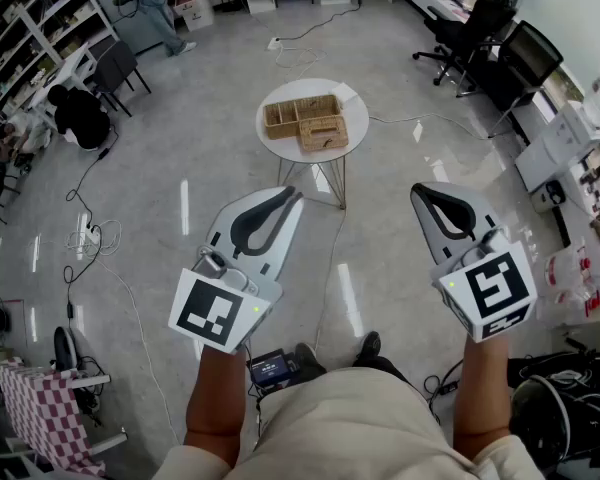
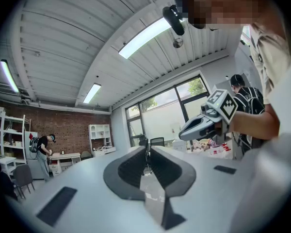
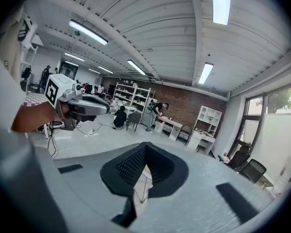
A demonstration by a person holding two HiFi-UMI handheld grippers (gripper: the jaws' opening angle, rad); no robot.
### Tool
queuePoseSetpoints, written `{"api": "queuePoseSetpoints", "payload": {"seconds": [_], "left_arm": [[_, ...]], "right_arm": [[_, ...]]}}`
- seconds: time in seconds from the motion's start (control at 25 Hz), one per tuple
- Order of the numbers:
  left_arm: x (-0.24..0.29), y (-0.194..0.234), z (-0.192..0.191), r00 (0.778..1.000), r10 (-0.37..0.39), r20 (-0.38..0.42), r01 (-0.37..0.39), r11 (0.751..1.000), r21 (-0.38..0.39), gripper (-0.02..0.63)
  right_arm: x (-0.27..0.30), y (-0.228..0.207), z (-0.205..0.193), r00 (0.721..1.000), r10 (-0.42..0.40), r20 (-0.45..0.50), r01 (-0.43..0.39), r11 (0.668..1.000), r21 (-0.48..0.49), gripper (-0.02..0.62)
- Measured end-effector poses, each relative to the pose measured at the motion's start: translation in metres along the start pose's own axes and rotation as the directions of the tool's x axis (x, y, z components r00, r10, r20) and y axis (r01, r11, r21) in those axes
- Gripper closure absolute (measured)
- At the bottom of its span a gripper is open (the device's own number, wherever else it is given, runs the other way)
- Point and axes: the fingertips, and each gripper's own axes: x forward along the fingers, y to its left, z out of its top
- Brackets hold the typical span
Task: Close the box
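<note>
Both tools are sitting idle in the air. The left hand-held gripper (image 1: 280, 204) is showing its jaws pressed together with nothing between them, and the right hand-held gripper (image 1: 432, 196) is doing the same.

The box (image 1: 300, 116) is resting ahead of both hand-held grippers and well apart from them, roughly midway between their lines, on a small round tabletop (image 1: 356, 128). Task is not yet under way.

Handling, as a judgement:
- The box is looking woven, wicker-like, with open compartments: likely light, fairly stiff, and rough enough not to slip.
- Being light, it may be sliding on the tabletop when pushed, so one hand-held gripper probably should be steadying a side wall.
- A woven panel, probably the lid (image 1: 323, 134), is lying at the near right part of the box. Whether it is hinged I cannot tell.
- Best hold is probably its free edge, pinched thinly.

View comparison:
- Only the head view is showing the box and lid.
- The left gripper view is looking level across the room at windows and at the other tool.
- The right gripper view is catching thin wire legs beneath its jaws, possibly the table's.
- The two gripper views are confirming the closed, empty jaws best.
</note>
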Motion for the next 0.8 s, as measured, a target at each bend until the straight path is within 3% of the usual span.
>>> {"api": "queuePoseSetpoints", "payload": {"seconds": [0.8], "left_arm": [[-0.034, 0.022, -0.012, 0.999, -0.042, 0.005, 0.043, 0.999, -0.005, 0.574]], "right_arm": [[0.013, 0.043, 0.013, 0.999, -0.035, -0.005, 0.036, 0.999, 0.014, 0.603]]}}
